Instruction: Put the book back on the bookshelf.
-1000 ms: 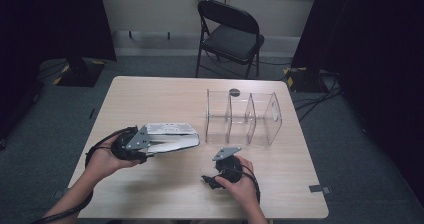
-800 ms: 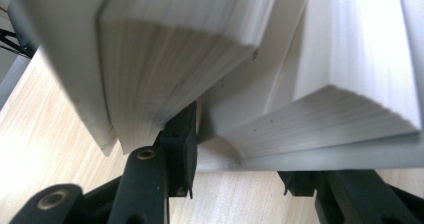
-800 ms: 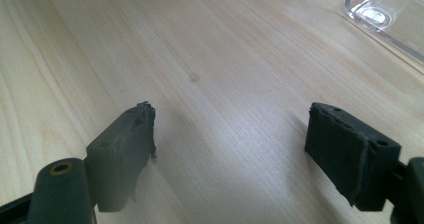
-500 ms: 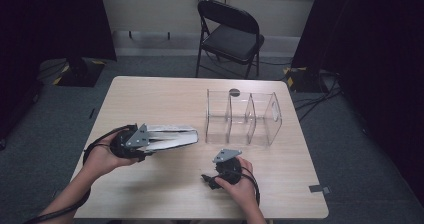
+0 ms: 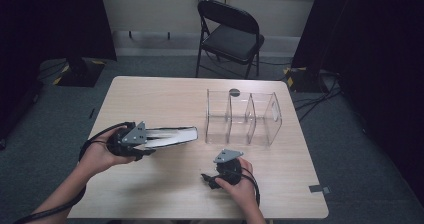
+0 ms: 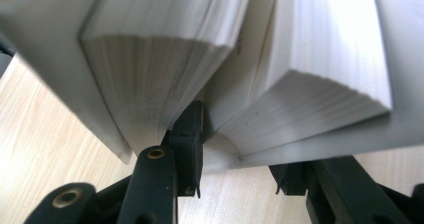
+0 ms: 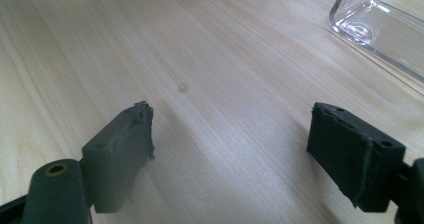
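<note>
Book (image 5: 167, 136) in the left gripper (image 5: 142, 143), held off the table (image 5: 165, 96) at the left of centre in the high view, its free end pointing right toward the clear rack (image 5: 244, 118). In the left gripper view the book (image 6: 320, 79) fans open above the jaws, one jaw pushed in among the pages and the other under the lower cover, so the grip seems to take only part of the block. That is the likely trouble: the loose half could sag or splay wider as the book is carried, pages could crease against the inner jaw, and the whole thing might slip out and drop flat on the wood. A fanned book may also catch on a divider of the rack rather than slide into a slot. The right gripper (image 5: 214, 178) rests low at the bottom centre of the high view, its jaws wide apart and holding nothing; the right gripper view shows bare wood between them and a corner of the rack (image 7: 372, 26) at the upper right. A small dark disc (image 5: 234, 91) lies just behind the rack. A folding chair (image 5: 230, 34) stands beyond the table at the top of the frame, well clear of the work. Nothing lies between book and rack.
</note>
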`<state>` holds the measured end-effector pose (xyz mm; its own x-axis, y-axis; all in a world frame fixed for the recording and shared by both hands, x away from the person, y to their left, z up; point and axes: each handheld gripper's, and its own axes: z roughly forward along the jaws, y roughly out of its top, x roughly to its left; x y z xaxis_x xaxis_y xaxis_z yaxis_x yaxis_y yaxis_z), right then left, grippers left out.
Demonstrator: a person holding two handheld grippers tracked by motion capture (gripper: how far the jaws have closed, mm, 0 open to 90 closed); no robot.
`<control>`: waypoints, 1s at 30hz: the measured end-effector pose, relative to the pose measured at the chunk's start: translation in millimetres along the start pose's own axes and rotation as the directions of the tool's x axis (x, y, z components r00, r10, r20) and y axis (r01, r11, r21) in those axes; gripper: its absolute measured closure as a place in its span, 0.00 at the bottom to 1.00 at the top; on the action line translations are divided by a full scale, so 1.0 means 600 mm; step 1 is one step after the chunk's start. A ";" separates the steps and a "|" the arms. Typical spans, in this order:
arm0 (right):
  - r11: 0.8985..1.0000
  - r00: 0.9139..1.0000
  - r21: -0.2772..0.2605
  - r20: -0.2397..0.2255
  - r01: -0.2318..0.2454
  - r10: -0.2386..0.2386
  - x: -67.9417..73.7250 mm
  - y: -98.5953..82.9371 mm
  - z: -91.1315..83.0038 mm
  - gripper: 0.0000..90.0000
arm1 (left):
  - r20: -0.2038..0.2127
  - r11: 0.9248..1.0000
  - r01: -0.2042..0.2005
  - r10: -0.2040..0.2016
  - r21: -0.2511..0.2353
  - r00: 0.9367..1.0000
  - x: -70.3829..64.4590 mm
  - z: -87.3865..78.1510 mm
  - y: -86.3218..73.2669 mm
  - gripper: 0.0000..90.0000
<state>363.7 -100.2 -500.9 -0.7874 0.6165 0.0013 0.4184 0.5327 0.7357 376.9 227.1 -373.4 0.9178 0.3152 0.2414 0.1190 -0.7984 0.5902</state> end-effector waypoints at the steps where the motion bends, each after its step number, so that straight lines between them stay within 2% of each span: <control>1: 1.000 1.000 0.000 0.000 0.000 0.000 0.000 0.000 0.000 0.19 | 0.001 1.000 0.001 -0.001 -0.002 1.000 0.000 -0.001 0.000 0.68; 7: 1.000 1.000 0.000 0.000 0.000 0.000 0.000 0.000 0.000 0.19 | 0.021 1.000 0.006 -0.006 -0.002 1.000 0.002 -0.006 0.001 0.69; 8: 1.000 1.000 0.000 0.000 0.000 0.000 0.000 0.000 0.000 0.19 | 0.026 1.000 -0.001 0.000 0.011 1.000 0.002 -0.008 0.002 0.70; 10: 1.000 1.000 0.000 0.000 0.000 0.000 0.000 0.000 0.000 0.19 | 0.031 1.000 0.010 -0.010 0.003 0.999 0.002 -0.010 0.002 0.70; 14: 1.000 1.000 0.000 0.000 0.000 0.000 0.000 0.000 0.000 0.19 | 0.050 1.000 0.000 -0.001 0.015 0.999 0.002 -0.014 0.004 0.71; 19: 1.000 1.000 0.000 0.000 0.000 0.000 0.000 0.000 0.000 0.19 | 0.067 1.000 0.008 -0.007 -0.006 0.998 0.001 -0.017 0.004 0.71; 21: 1.000 1.000 0.000 0.000 0.000 0.000 0.000 0.000 0.000 0.19 | 0.077 1.000 0.002 -0.003 0.010 0.997 0.001 -0.020 0.006 0.71; 30: 1.000 1.000 0.000 0.000 0.000 0.000 0.000 0.000 0.000 0.19 | 0.069 1.000 0.008 -0.008 0.002 0.998 0.000 -0.023 0.005 0.73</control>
<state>363.8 -100.2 -500.9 -0.7872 0.6166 0.0018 0.4186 0.5322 0.7359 371.9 231.8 -361.3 0.9408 0.2855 0.1825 0.1272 -0.7969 0.5906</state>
